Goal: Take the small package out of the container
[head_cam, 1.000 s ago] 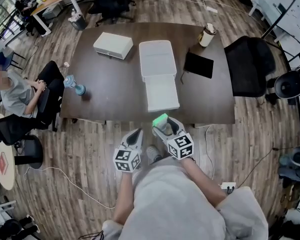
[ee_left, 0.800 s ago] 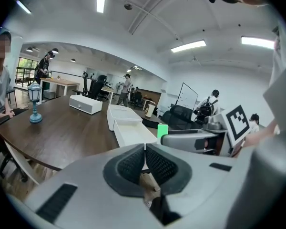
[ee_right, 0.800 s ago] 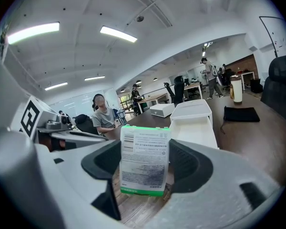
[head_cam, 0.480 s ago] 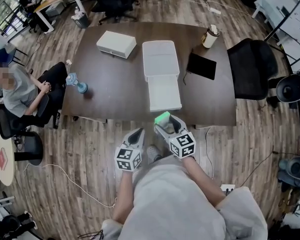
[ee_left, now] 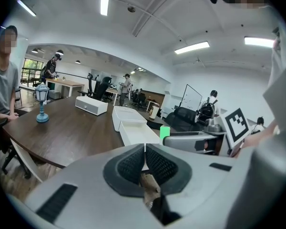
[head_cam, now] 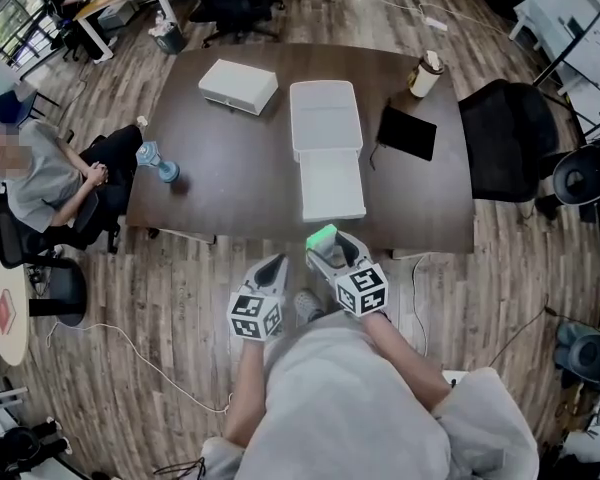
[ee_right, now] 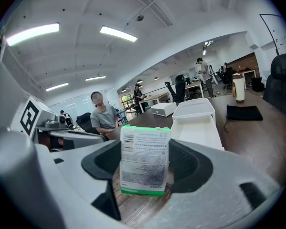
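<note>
Now: right gripper (ee_right: 145, 162) clamps the small package (ee_right: 144, 151), outside the white container (head_cam: 330, 183); left gripper (ee_left: 144, 162) jaws pressed together, empty.

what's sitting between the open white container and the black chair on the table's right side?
A flat black pouch, lying on the table right of the container, short of the chair. Clearest in the head view.

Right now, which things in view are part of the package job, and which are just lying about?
Job:
small package, clamped in the right tongs
open white container
left tongs, shut and empty

Lying about:
white box
blue lantern ornament
black pouch
lidded cup
</note>
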A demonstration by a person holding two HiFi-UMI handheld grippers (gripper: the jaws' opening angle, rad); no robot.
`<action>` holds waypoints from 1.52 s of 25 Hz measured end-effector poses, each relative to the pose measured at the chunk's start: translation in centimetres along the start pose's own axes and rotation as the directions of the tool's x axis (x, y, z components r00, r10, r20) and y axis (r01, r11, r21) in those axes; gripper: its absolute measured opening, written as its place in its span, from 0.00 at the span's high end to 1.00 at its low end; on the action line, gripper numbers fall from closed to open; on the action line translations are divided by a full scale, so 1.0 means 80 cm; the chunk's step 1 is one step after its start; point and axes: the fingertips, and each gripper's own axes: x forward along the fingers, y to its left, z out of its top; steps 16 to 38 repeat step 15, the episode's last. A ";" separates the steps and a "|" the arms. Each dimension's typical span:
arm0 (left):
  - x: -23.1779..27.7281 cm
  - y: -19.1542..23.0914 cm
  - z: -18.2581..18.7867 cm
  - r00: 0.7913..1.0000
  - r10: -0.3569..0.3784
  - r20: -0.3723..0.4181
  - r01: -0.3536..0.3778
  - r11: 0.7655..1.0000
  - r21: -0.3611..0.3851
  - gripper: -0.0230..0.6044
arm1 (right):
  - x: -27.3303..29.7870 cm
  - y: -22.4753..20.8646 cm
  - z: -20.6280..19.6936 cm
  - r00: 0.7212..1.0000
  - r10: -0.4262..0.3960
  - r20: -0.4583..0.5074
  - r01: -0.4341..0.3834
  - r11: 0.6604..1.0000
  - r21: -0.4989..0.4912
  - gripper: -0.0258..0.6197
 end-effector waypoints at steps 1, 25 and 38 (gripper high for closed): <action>0.001 -0.002 -0.001 1.000 -0.005 -0.005 0.005 1.000 0.004 0.95 | 0.001 0.001 -0.001 1.000 0.002 -0.002 -0.002 1.000 0.000 0.48; 0.010 -0.013 -0.012 0.998 -0.049 -0.030 0.049 0.999 0.017 0.95 | 0.009 0.008 -0.013 0.999 0.023 -0.025 -0.023 1.000 -0.002 0.48; 0.010 -0.013 -0.012 0.998 -0.049 -0.030 0.049 0.999 0.017 0.95 | 0.009 0.008 -0.013 0.999 0.023 -0.025 -0.023 1.000 -0.002 0.48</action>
